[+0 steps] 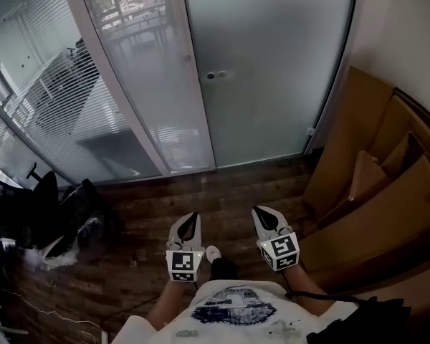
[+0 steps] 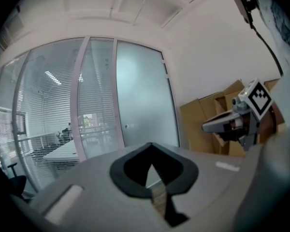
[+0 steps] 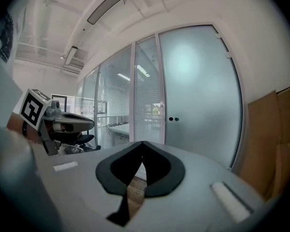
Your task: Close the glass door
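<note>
The frosted glass door (image 1: 272, 63) fills the far middle, with two small dark knobs (image 1: 216, 74) near its left edge. That edge lies against the white frame post (image 1: 190, 84). In the head view both grippers hang low over the wooden floor, well short of the door. My left gripper (image 1: 188, 218) is shut with nothing in it, and my right gripper (image 1: 262, 213) is shut and empty too. The left gripper view shows the door (image 2: 140, 100) ahead of my left gripper (image 2: 151, 145) and the right gripper (image 2: 222, 125) beside it. The right gripper view shows the door (image 3: 203, 91) beyond my right gripper (image 3: 142, 143).
Flattened cardboard boxes (image 1: 387, 192) lean against the right wall next to the door. A glass partition with blinds (image 1: 50, 84) runs off to the left. A black office chair (image 1: 43, 206) and a plastic bag (image 1: 64, 253) stand at the left on the wooden floor (image 1: 222, 185).
</note>
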